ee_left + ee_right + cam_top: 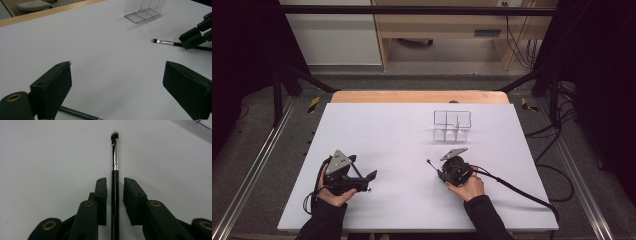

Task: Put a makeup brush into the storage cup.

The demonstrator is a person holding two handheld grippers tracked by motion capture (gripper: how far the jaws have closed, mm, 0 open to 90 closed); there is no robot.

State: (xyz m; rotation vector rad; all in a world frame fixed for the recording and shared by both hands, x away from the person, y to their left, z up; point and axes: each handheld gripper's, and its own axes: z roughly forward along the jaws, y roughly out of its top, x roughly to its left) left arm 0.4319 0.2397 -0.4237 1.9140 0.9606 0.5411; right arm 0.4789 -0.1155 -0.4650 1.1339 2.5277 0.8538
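- Right gripper view: right gripper point(115, 195) with jaws narrowly parted on either side of the black handle of a makeup brush point(115, 167); one jaw touches it, a slim gap remains at the other.
- Brush lies flat on the white table point(377, 130), bristles pointing away.
- Left gripper point(117, 85): jaws wide apart, empty, above a second thin brush handle point(77, 113).
- Clear organizer point(452, 125) stands farther back.

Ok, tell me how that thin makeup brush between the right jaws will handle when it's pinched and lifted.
The makeup brush looks like a slim, rigid stick, so it should stay straight and feel very light. Its round black handle and shiny metal ferrule suggest it may roll on the white table or slip if nudged. The right hand-held gripper has its jaws either side of the handle with small gaps, so centring probably matters.
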